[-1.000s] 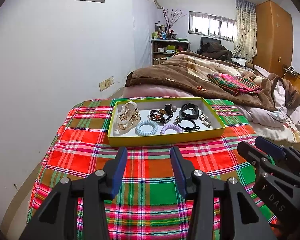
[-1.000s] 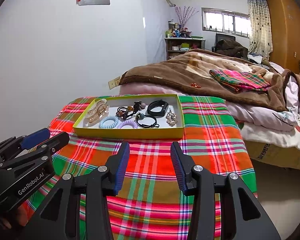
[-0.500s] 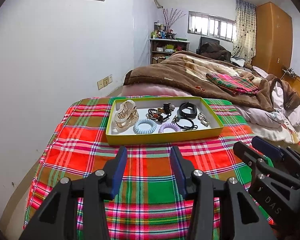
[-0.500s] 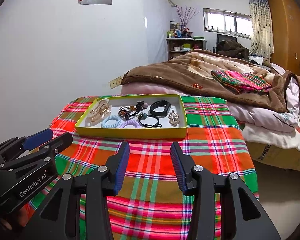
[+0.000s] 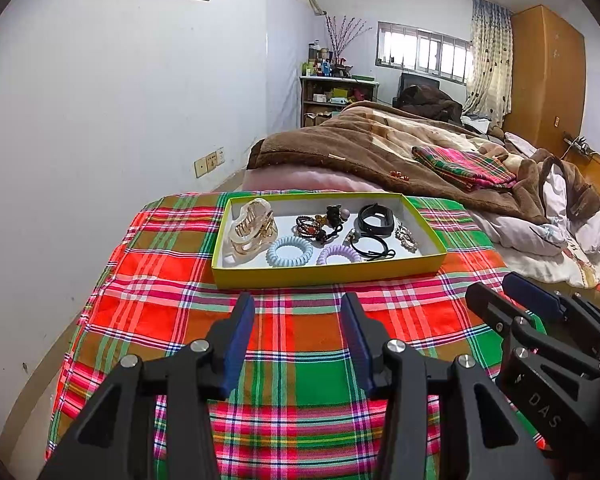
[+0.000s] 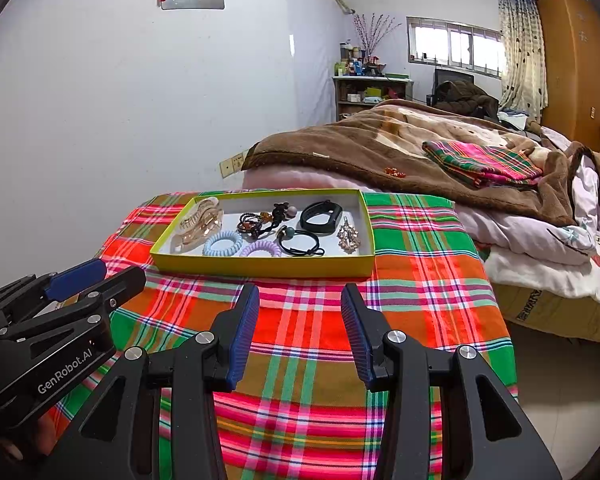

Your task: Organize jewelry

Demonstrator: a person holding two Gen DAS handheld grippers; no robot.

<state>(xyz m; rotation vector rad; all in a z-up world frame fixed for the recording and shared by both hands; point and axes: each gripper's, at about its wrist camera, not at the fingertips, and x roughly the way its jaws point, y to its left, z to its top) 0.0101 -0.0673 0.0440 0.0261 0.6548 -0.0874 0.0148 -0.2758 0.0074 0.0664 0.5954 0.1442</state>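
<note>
From the left wrist view, the left gripper [image 5: 298,308] hangs over the checked cloth [image 5: 172,264], a little way back from the yellow box [image 5: 328,270]. Its two blue fingers [image 5: 238,336] are spread wide with nothing between them. The box sits on the cloth, toward the far end. Inside it, on the left, lies a big clear hair claw [image 5: 250,230]. Next to that is a pale blue coil hair tie [image 5: 289,251], and beside it a purple coil hair tie [image 5: 339,255]. Behind them is a dark bead bracelet [image 5: 314,226]. A black band [image 5: 376,215] lies at the back right, with a thin black hair tie [image 5: 374,247] in front of it. A small sparkly piece [image 5: 406,236] rests near the right wall of the box. The right gripper [image 5: 496,300] pokes in from the right side, and it looks spread open too. Past the cloth is a bed with a brown blanket [image 5: 360,140].

From the right wrist view, the right gripper [image 6: 300,306] is also above the cloth [image 6: 420,264], short of the box [image 6: 264,266]. Its fingers [image 6: 244,332] are wide apart and hold nothing. The jewelry lies inside the box: the hair claw [image 6: 198,224], blue coil [image 6: 222,243], purple coil [image 6: 260,248], black band [image 6: 321,216] and sparkly piece [image 6: 349,236]. The left gripper [image 6: 100,276] shows at the left edge.
</note>
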